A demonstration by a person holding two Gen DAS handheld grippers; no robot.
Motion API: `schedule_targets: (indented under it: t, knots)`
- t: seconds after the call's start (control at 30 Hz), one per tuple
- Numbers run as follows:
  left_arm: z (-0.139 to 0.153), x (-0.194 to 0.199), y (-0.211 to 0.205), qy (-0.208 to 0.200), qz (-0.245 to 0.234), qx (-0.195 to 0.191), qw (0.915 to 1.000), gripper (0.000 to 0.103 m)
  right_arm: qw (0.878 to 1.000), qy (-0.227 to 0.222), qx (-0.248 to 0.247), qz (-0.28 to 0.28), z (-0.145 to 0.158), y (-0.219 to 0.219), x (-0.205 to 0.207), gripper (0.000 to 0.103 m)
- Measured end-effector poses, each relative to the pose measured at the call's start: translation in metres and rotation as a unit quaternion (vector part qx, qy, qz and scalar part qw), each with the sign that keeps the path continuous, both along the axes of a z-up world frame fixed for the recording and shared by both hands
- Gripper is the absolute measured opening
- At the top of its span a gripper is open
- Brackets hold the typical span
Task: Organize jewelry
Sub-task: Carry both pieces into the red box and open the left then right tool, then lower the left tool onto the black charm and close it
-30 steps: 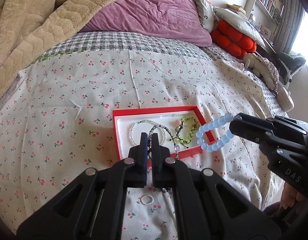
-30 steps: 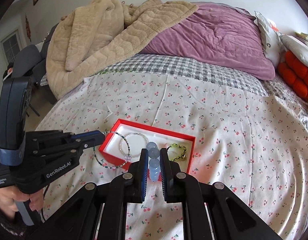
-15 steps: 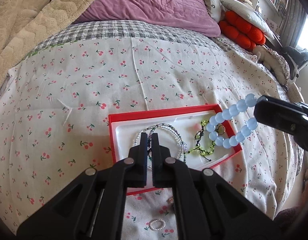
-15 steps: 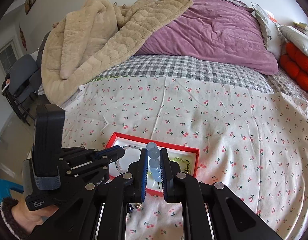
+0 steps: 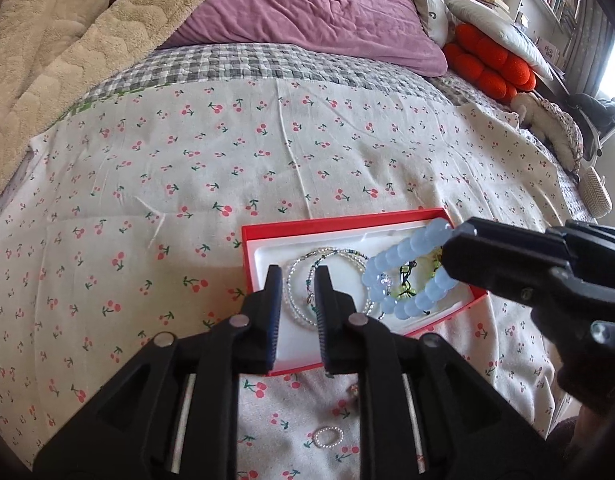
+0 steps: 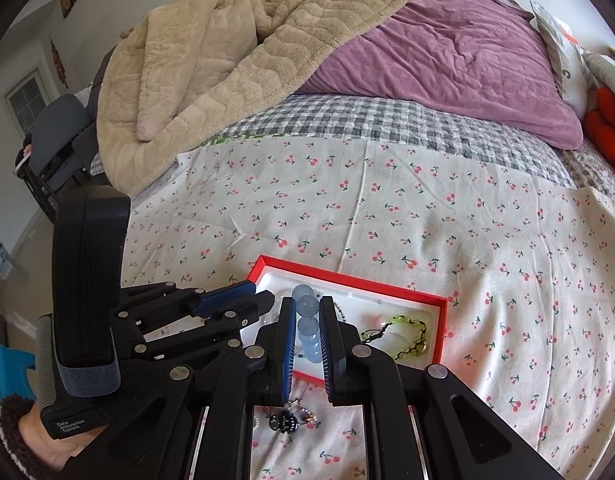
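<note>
A red box with a white tray (image 5: 267, 258) lies on the cherry-print sheet; it also shows in the right wrist view (image 6: 391, 300). In it lie a clear bead necklace (image 5: 295, 304), a dark green bead necklace (image 5: 313, 280) and a green braided bracelet (image 6: 411, 340). My left gripper (image 5: 298, 276) is open a little over the box's left half, with the necklaces lying between its jaws. My right gripper (image 6: 307, 308) is shut on a light blue bead bracelet (image 5: 403, 276), held over the box's right half.
A small pearl ring (image 5: 328, 437) lies on the sheet in front of the box. A dark hair clip and small trinkets (image 6: 285, 420) lie near it. A beige blanket (image 6: 211, 64) and purple duvet (image 6: 447, 52) are piled at the far end.
My left gripper has opened and let the dark green necklace drop into the box. My right gripper has carried the blue bracelet leftward and lower over the box.
</note>
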State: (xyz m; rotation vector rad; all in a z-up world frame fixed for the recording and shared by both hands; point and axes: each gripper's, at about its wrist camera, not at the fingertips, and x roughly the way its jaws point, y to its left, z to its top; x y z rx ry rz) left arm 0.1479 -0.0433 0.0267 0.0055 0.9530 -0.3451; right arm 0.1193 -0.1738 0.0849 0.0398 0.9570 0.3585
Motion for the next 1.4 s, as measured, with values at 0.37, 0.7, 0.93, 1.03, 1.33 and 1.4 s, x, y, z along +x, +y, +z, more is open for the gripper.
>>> schedule_targets:
  t: [0.37,0.7,0.93,1.03,1.33,1.4]
  knots:
    - [0.006,-0.014,0.013,-0.002,0.009,0.014,0.9999,0.051,0.999,0.034,-0.028,-0.025,-0.027,-0.018,0.011,0.012]
    - [-0.001,-0.023,0.019,0.008,0.008,0.024,0.9996,0.067,0.997,0.042,-0.047,-0.035,-0.044,-0.031,0.018,0.013]
    - [-0.005,-0.033,0.025,0.017,0.004,0.033,0.9993,0.081,0.998,0.027,-0.040,-0.040,-0.035,-0.047,0.008,0.067]
    - [-0.010,-0.039,0.025,0.025,-0.005,0.041,0.9988,0.082,0.998,0.019,-0.038,-0.037,-0.027,-0.053,-0.002,0.067]
    - [-0.037,-0.074,0.025,0.031,-0.048,0.084,0.9948,0.082,0.998,0.021,-0.058,0.004,-0.038,-0.045,-0.056,0.069]
    - [-0.043,-0.082,0.023,0.033,-0.070,0.091,0.9928,0.082,0.997,0.025,-0.065,0.015,-0.047,-0.041,-0.066,0.070]
